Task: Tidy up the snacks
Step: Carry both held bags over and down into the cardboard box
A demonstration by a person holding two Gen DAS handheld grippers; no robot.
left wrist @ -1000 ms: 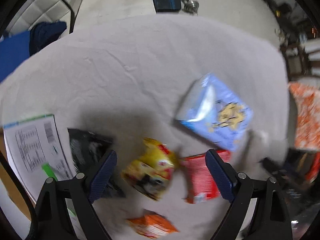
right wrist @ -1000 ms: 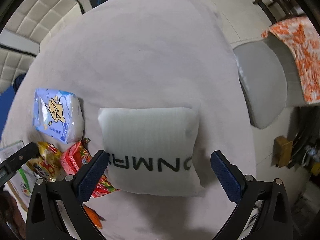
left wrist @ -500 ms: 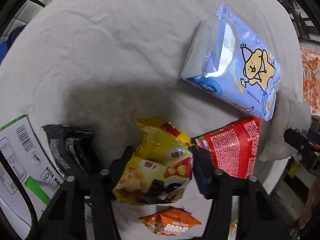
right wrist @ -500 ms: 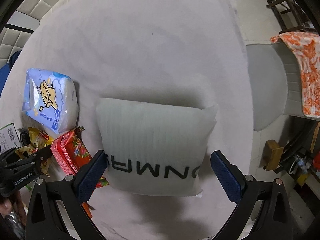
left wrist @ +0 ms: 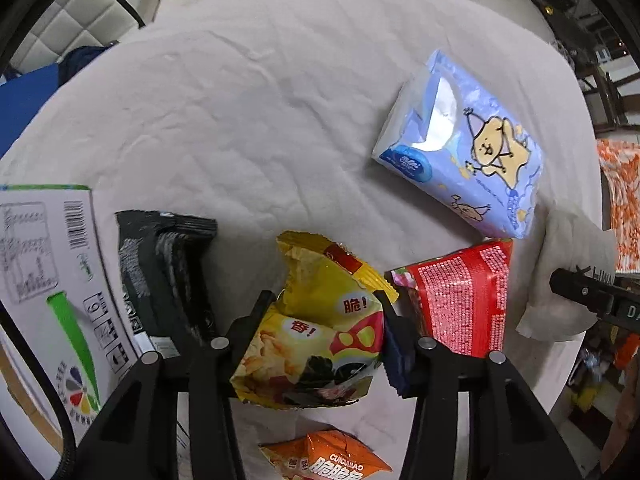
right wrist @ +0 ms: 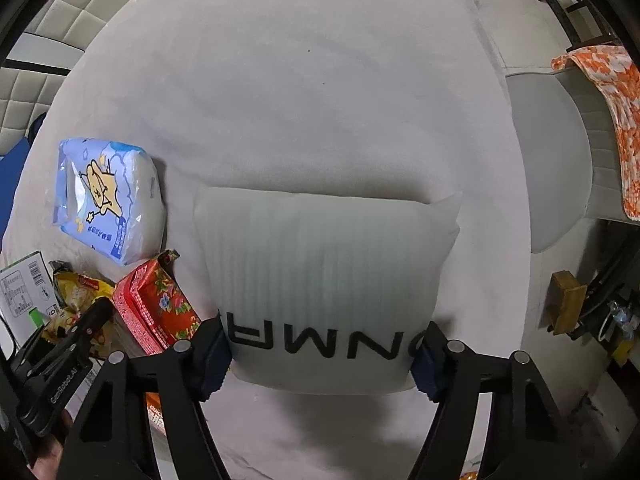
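A yellow snack bag point(left wrist: 312, 344) sits crumpled between the pads of my left gripper point(left wrist: 324, 308), which points down at the white tablecloth point(left wrist: 240, 120) and is shut on it. Close by lie a red packet point(left wrist: 460, 300), a black packet point(left wrist: 164, 276) and an orange packet point(left wrist: 328, 460). In the right wrist view, my right gripper point(right wrist: 320, 350) has its jaws closing. Its blue pads press both sides of a white cushion point(right wrist: 320, 264) with black letters. The red packet point(right wrist: 156, 308) lies just left of the cushion.
A blue tissue pack point(left wrist: 464, 148) with a cartoon dog lies beyond the snacks. A white printed carton point(left wrist: 44, 272) stands at the left table edge. A grey chair point(right wrist: 552, 168) draped with an orange cloth point(right wrist: 608, 120) stands right of the table. A padded white seat sits at the back left.
My left gripper came down over the yellow bag and closed on it. My right gripper's jaws narrowed from wide open until the pads met the cushion's sides.
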